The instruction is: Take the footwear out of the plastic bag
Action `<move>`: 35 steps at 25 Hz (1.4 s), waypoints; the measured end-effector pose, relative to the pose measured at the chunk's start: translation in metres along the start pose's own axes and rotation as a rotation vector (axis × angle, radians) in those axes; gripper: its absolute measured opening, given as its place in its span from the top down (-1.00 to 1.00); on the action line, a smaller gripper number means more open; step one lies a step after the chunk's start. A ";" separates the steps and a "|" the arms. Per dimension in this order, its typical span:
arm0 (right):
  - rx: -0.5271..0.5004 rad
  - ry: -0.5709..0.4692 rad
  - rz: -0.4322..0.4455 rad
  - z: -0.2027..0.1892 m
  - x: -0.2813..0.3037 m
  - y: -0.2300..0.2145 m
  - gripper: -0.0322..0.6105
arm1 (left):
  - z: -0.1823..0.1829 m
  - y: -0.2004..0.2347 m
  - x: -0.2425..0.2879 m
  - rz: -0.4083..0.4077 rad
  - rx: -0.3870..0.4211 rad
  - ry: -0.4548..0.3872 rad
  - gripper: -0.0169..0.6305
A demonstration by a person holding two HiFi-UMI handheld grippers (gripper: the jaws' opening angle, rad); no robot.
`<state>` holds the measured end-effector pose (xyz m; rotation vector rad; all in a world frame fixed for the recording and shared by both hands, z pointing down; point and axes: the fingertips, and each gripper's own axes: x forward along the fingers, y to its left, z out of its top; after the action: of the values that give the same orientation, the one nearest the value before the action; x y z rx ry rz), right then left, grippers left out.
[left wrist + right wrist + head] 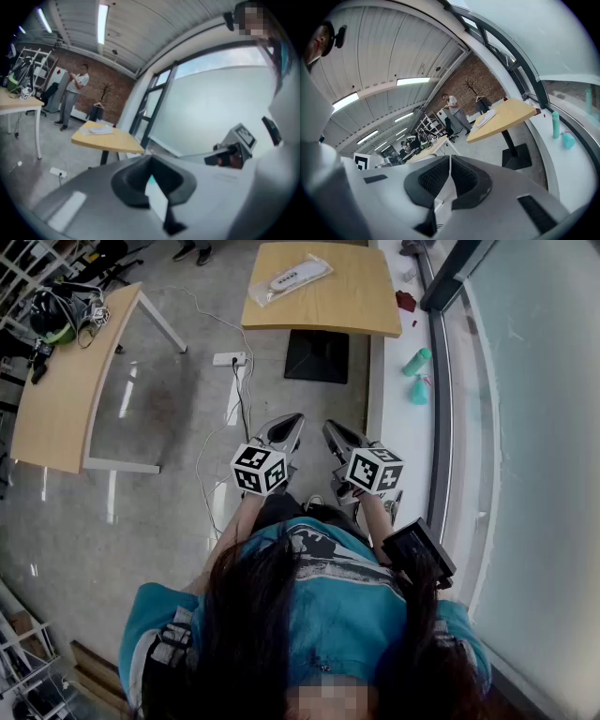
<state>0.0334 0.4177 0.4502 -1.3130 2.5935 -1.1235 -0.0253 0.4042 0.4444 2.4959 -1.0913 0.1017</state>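
The left hand-held gripper and the right hand-held gripper hang side by side, near each other, each with its jaws pressed together and nothing between them (both gripper views show the pads meeting on air). Well ahead of both, across the grey floor, stands the wooden surface. On the part of it beyond the left hand-held gripper lies the plastic bag, with the white footwear still inside it.
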 end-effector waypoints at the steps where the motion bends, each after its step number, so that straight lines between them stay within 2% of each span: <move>1: 0.000 0.003 0.001 0.000 -0.001 -0.005 0.84 | -0.002 -0.002 0.005 0.001 -0.003 0.000 0.94; 8: 0.031 0.020 0.006 -0.003 0.000 -0.030 0.84 | -0.019 -0.011 0.023 -0.006 -0.001 0.043 0.94; 14: 0.036 0.055 0.024 0.002 0.028 -0.040 0.84 | -0.014 0.021 0.035 0.033 -0.046 0.034 0.94; 21: 0.039 0.071 -0.004 0.039 0.097 -0.070 0.84 | 0.012 0.086 0.085 0.016 -0.066 0.037 0.94; 29: 0.044 0.079 -0.013 0.114 0.219 -0.086 0.84 | 0.089 0.188 0.155 -0.028 -0.055 0.024 0.94; 35: 0.064 0.075 -0.053 0.154 0.291 -0.108 0.84 | 0.124 0.265 0.195 -0.033 -0.063 0.022 0.94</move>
<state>-0.0292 0.0785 0.4844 -1.3592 2.5646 -1.2771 -0.0932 0.0598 0.4657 2.4499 -1.0286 0.0840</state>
